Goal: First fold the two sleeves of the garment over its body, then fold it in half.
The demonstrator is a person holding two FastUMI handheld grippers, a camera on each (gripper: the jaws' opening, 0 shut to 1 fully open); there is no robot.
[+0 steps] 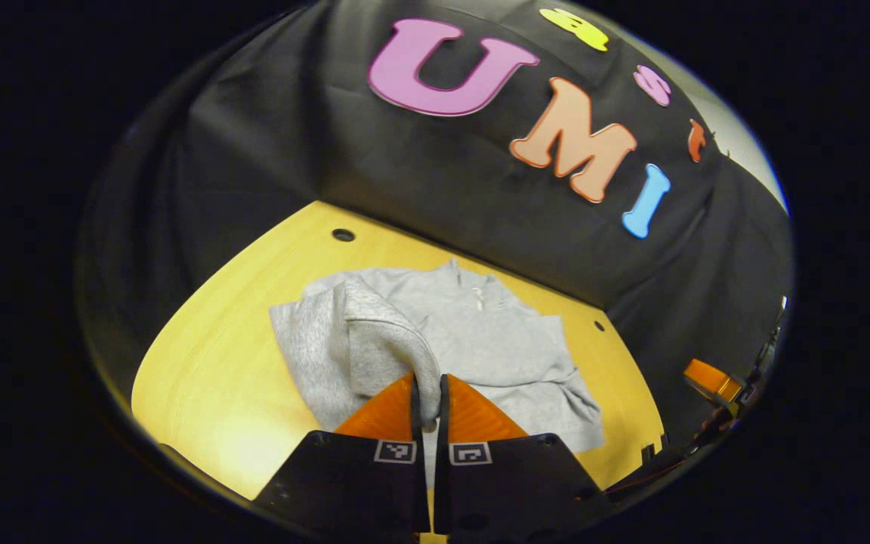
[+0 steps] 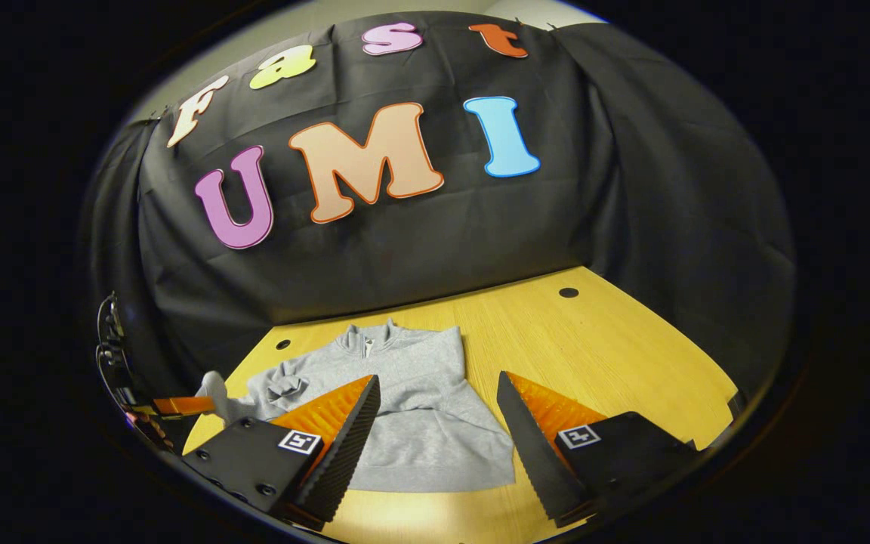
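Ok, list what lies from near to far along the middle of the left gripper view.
Left gripper, shut on a grey sleeve → the sweatshirt body spread flat → its collar → a bare strip of the wooden table → the black cloth wall.

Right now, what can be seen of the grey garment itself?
The grey sweatshirt looks like soft heathered knit, with a stand collar and a short zip at the neck. It lies flat on the yellow wooden table, collar toward the booth's wall. In the right gripper view one sleeve already lies folded over the body. The other sleeve is lifted, its cuff pinched by the left gripper. The right gripper hovers open above the hem, not touching it.
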